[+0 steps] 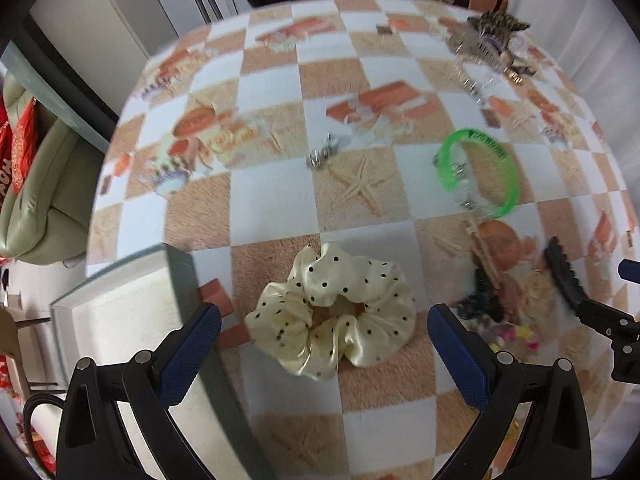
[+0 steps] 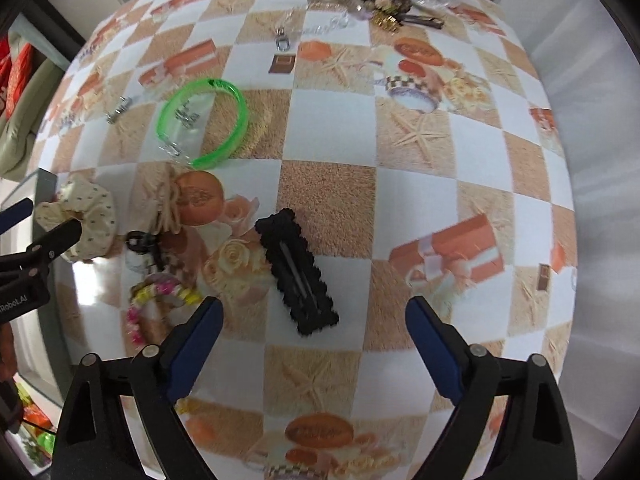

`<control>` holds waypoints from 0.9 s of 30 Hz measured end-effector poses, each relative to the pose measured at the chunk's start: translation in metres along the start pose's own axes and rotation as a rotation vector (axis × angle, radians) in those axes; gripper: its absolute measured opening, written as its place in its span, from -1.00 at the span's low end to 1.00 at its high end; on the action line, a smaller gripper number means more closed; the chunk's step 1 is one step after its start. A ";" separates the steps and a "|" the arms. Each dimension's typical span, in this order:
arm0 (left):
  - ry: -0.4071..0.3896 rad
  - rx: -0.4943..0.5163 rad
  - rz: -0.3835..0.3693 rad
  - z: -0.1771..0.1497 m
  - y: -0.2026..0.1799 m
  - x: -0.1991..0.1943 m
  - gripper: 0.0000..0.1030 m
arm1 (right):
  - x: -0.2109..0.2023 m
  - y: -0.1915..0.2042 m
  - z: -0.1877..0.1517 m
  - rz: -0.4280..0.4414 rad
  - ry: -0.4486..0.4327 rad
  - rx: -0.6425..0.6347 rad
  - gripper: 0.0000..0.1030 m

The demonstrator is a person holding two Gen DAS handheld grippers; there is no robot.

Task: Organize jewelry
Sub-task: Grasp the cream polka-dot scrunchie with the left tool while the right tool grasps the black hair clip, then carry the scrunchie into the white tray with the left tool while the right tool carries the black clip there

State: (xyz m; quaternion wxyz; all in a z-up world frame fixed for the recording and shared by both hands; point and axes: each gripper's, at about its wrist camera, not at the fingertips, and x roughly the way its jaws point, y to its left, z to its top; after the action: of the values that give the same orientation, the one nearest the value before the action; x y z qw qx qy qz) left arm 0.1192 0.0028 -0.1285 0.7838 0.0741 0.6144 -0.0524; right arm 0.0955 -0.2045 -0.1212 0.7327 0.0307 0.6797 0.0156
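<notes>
Scrunchie satin, dotted, ruffled | hair clip black, scalloped | both fingers released

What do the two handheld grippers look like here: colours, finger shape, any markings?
Both match: the left gripper and right gripper have black angular linkage arms with round silver pivot pins and flat, dark blue textured pads. Seen from the right wrist view, the left gripper's black body carries partly legible white lettering.
</notes>
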 end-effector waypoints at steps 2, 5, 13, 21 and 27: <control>0.021 -0.009 -0.001 0.001 0.001 0.012 1.00 | 0.011 0.001 0.004 -0.005 0.004 -0.013 0.70; 0.052 -0.021 -0.010 0.001 0.002 0.027 1.00 | 0.027 0.002 0.007 -0.006 0.025 -0.027 0.51; 0.059 -0.035 -0.070 0.000 -0.001 0.036 0.64 | 0.034 0.008 0.005 -0.003 0.008 -0.050 0.30; 0.039 -0.017 -0.128 0.000 -0.014 0.026 -0.47 | 0.028 0.018 0.007 0.012 0.002 -0.054 -0.35; 0.016 -0.058 -0.162 -0.004 -0.020 0.007 -0.47 | 0.017 0.005 -0.001 0.044 -0.017 -0.022 -0.36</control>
State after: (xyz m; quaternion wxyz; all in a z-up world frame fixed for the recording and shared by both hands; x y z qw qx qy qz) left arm 0.1137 -0.0156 -0.1376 0.7739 0.0020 0.6258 -0.0972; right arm 0.0954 -0.1984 -0.1379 0.7381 0.0376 0.6725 0.0387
